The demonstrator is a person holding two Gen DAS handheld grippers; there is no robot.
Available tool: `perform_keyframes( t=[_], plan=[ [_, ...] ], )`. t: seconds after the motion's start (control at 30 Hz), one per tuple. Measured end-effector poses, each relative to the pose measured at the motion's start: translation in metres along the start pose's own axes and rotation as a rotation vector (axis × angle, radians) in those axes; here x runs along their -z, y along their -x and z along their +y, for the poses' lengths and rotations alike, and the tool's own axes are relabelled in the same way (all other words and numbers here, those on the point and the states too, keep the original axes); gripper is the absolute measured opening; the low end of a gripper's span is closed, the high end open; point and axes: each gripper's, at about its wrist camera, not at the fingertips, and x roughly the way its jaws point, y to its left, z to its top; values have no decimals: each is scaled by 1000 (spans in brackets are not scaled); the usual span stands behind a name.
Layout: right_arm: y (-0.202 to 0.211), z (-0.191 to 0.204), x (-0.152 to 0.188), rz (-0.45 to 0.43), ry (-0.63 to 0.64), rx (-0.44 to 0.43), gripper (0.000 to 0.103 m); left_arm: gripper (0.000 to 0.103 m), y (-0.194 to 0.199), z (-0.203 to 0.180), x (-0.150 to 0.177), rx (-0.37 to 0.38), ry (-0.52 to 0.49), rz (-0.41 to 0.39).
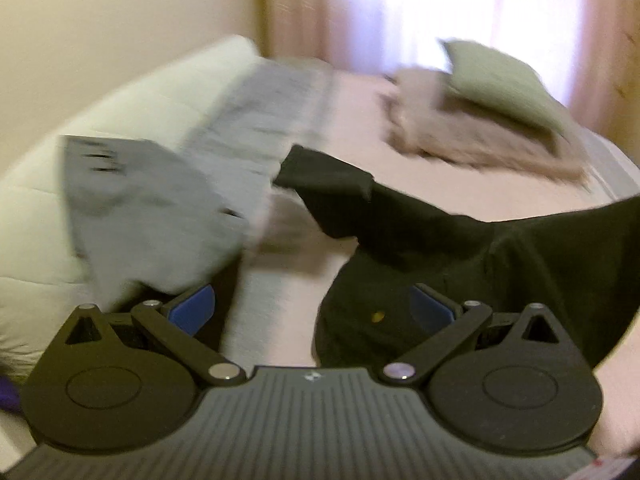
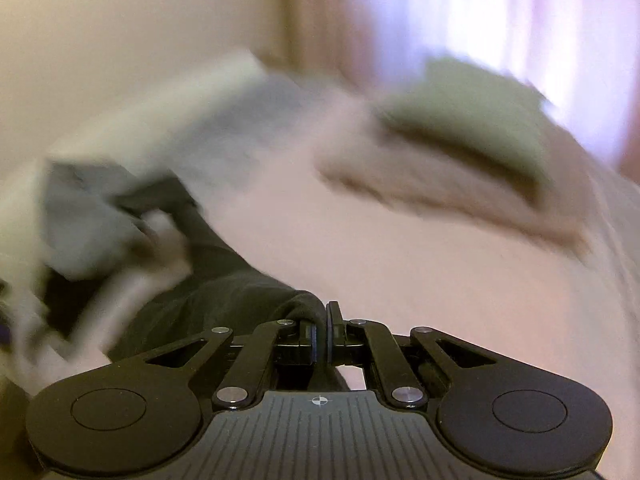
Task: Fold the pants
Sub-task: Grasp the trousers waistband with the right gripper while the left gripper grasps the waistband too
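Black pants [image 1: 440,232] lie bunched on the pink bed sheet [image 1: 360,92], one end stretched toward the left and another rising off to the right. My left gripper [image 1: 312,308] is open wide just above the sheet; its blue pads [image 1: 192,308] stand far apart, and the black cloth drapes against the right pad without being clamped. In the right wrist view my right gripper [image 2: 320,320] is shut on a bunched edge of the black pants [image 2: 208,292], which trail away to the left. Both views are motion-blurred.
A grey garment [image 1: 152,208] lies at the left on a white duvet [image 1: 100,132], also blurred as the grey garment [image 2: 88,208]. A green pillow [image 1: 504,80] rests on a beige blanket [image 1: 472,136] at the far right. Wall and curtains stand behind the bed.
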Motion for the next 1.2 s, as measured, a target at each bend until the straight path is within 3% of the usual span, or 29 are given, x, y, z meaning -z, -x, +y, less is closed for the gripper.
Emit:
perform_keyframes(
  t=[0.1,0.17,0.23,0.37,0.53,0.63,0.73,0.87,0.9,0.97,1.13,1.2],
  plan=[
    [-1,-37,45,70,14,131,4,102,-19,-35,12,95,-115,41],
    [9,-42,65,76,3,169,22,102,-32,-50,19,153,-188,66],
    [17,-32,85,69,-28,164,38,102,-43,-61,28,202,-274,92],
    [11,41,123,91,59,96,49,102,-73,-65,48,271,-502,116],
    [-27,158,185,124,452,-13,54,97,-121,-50,82,348,-775,121],
    [-58,211,225,111,783,40,55,95,-146,-36,107,390,-954,98],
    [-94,235,251,83,1057,115,55,95,-168,-20,128,414,-1089,70],
    [-123,238,270,94,1233,135,56,95,-193,1,143,433,-1194,34],
    [-125,238,269,102,1219,120,54,95,-197,4,145,432,-1229,18],
    [-115,228,247,121,1031,58,35,95,-203,8,152,439,-1318,-29],
    [-61,207,205,73,706,4,27,88,-214,14,157,472,-1521,-177],
    [-47,196,191,57,601,-10,26,75,-219,15,156,491,-1604,-244]
  ],
)
